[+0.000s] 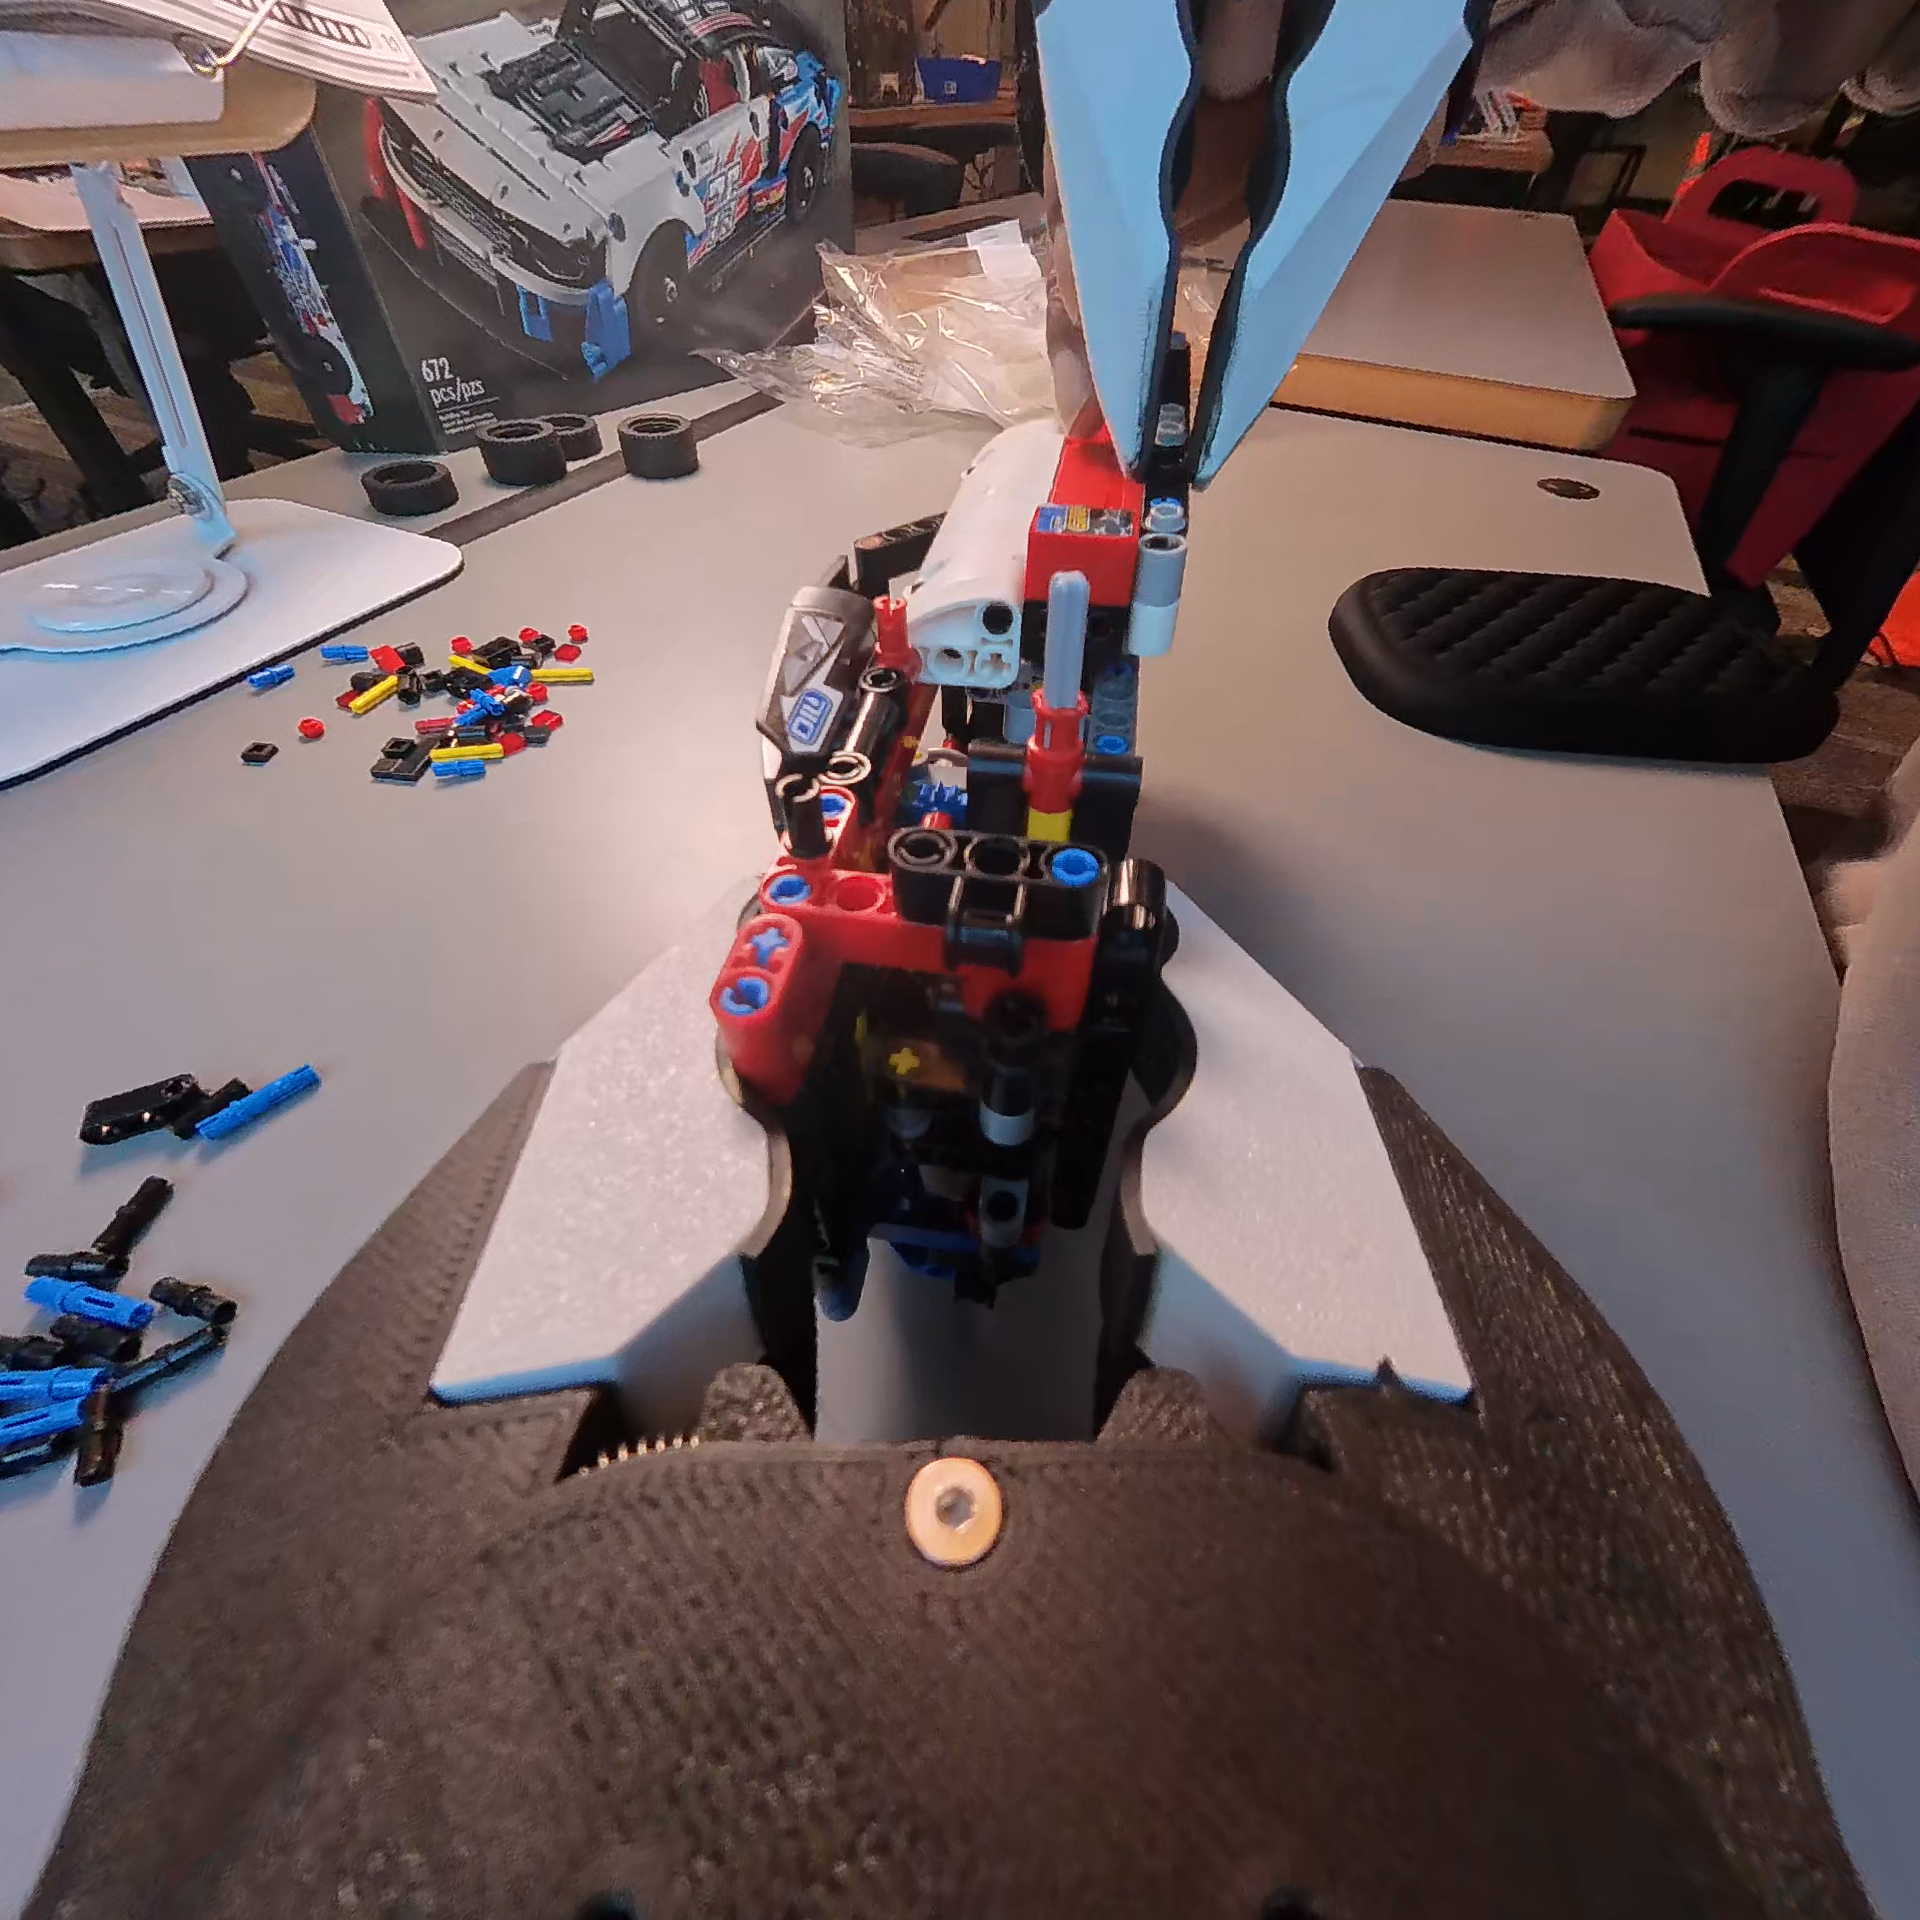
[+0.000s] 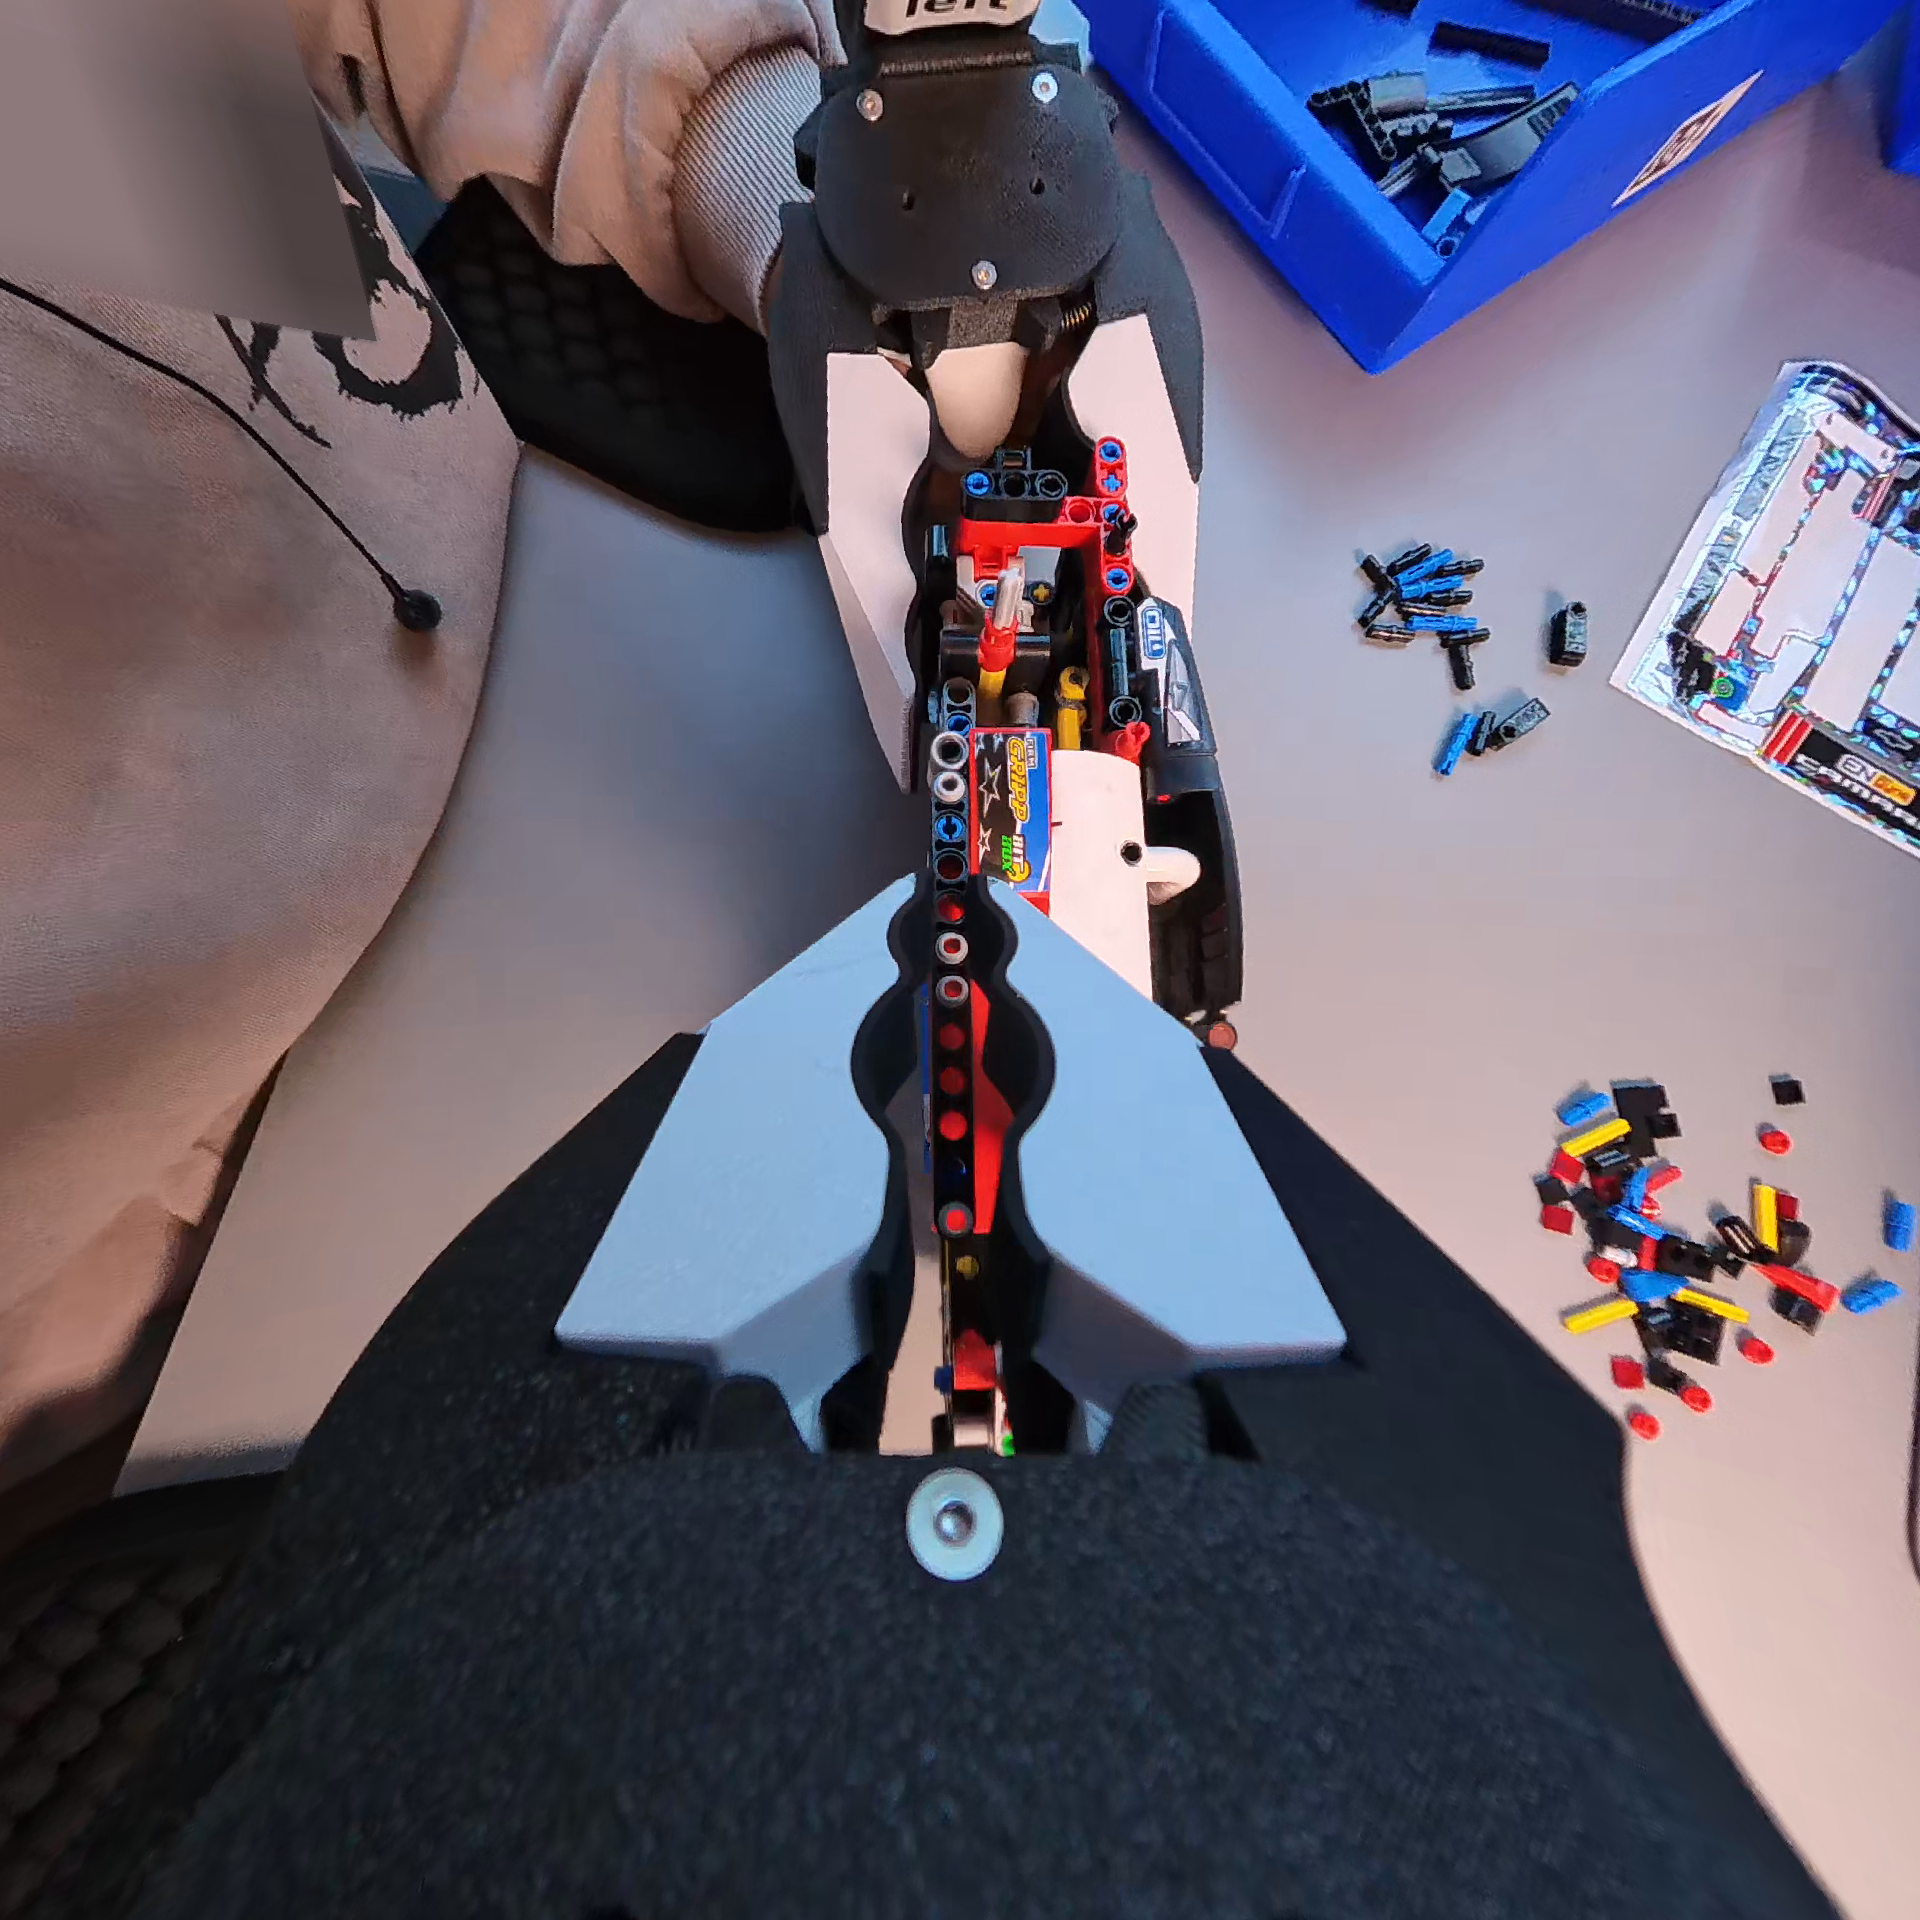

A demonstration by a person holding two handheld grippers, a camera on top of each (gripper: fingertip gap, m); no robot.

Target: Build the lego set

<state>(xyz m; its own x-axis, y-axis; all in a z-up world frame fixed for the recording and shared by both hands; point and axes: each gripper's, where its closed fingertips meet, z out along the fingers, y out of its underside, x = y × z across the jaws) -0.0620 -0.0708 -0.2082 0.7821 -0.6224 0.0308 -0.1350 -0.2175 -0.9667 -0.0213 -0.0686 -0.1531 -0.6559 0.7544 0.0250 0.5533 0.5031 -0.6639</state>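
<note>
The partly built Lego car [image 1: 977, 790], red and black with a white panel, is held off the grey table [image 1: 1403, 935] between both grippers. My left gripper [image 1: 956, 935] is shut on its near red-framed end. My right gripper [image 1: 1169, 457] comes down from above and is shut on a long black holed beam [image 2: 951, 1039] along the car's side. In the right wrist view the right gripper [image 2: 951, 894] clamps that beam, and the left gripper [image 2: 1044, 665] holds the car's far end [image 2: 1039, 520]. The car's underside is hidden.
The set's box [image 1: 582, 208], three tyres [image 1: 520, 452] and plastic bags [image 1: 925, 332] stand at the back. Loose small pieces [image 2: 1683, 1247] and blue and black pins [image 2: 1423, 603] lie beside the car. A blue parts bin [image 2: 1299, 208] and a sticker sheet [image 2: 1808, 623] are nearby. Tip to tip, the grippers are about 8 cm apart.
</note>
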